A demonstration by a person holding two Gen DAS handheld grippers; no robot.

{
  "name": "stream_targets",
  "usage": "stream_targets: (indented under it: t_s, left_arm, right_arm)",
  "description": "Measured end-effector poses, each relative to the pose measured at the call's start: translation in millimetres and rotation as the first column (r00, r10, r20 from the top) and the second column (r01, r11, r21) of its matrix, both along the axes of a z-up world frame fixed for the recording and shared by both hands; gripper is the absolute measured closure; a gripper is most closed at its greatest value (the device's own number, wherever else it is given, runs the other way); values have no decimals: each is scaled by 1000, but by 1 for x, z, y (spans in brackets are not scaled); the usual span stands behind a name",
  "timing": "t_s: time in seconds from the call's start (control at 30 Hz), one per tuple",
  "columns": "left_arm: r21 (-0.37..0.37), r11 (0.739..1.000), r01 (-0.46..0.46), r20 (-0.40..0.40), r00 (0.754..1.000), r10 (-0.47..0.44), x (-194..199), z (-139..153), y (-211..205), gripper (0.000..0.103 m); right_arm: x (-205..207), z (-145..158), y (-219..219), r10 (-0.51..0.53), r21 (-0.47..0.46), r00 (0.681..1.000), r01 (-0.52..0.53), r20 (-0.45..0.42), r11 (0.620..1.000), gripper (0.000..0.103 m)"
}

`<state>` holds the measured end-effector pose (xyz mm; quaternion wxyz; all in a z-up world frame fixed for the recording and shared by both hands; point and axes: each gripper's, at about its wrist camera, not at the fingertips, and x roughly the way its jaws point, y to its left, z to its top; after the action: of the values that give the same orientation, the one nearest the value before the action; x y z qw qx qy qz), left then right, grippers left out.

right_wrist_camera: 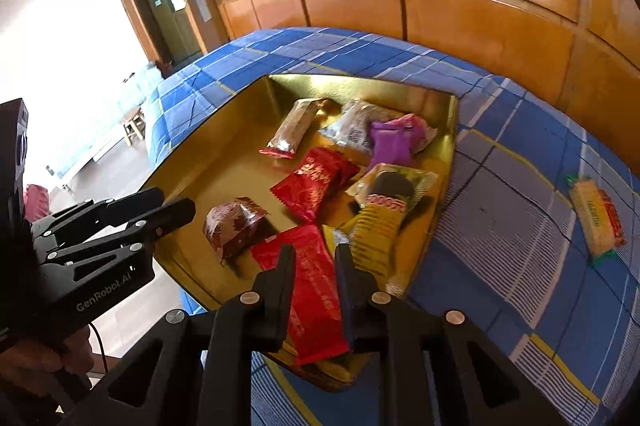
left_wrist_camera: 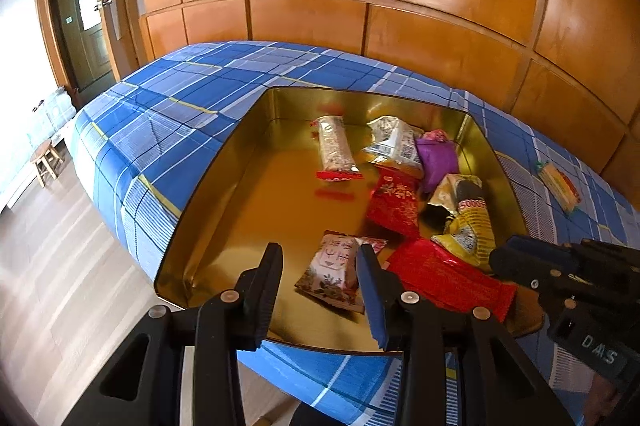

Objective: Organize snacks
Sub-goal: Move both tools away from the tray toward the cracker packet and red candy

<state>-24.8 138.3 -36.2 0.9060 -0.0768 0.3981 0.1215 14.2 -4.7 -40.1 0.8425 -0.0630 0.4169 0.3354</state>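
A gold tin tray (left_wrist_camera: 280, 209) lies on a bed with a blue checked sheet (left_wrist_camera: 160, 113). Several snack packets lie in its right half, among them a purple one (left_wrist_camera: 438, 157) and two red ones. My left gripper (left_wrist_camera: 320, 252) stands open over the tray's near edge. A pink floral packet (left_wrist_camera: 332, 274) lies flat on the tray floor between its fingers, ungripped. My right gripper (right_wrist_camera: 315, 252) is shut, hovering over a long red packet (right_wrist_camera: 316, 306) that lies flat beneath it. A yellow packet (right_wrist_camera: 598, 218) lies on the sheet outside the tray, to the right.
Wooden wardrobe panels (left_wrist_camera: 440, 5) rise behind the bed. The bed's edge drops to a wood floor (left_wrist_camera: 60, 266) on the left, with a small stool (left_wrist_camera: 46, 161) and a doorway (left_wrist_camera: 84, 13) beyond. A hand (right_wrist_camera: 32, 358) holds the left gripper (right_wrist_camera: 178, 199).
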Motion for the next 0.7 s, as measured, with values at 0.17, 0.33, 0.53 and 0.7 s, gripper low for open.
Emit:
stream_targets:
  t_s: [0.17, 0.33, 0.53, 0.7]
  left_arm:
    - [15, 999, 51, 3, 999, -51, 1, 4, -15, 64]
    - [27, 994, 107, 1, 994, -107, 5, 6, -32, 59]
    - [39, 984, 176, -2, 984, -176, 13, 11, -55, 58]
    - [53, 968, 244, 2, 970, -245, 21, 17, -79, 52]
  right_arm:
    - [1, 4, -20, -50, 17, 999, 50, 12, 999, 77]
    - [3, 10, -48, -116, 20, 993, 116, 36, 993, 74]
    - [11, 13, -93, -194, -18, 979, 196, 63, 981, 72]
    - [23, 13, -141, -278, -59, 958, 283, 74, 957, 71]
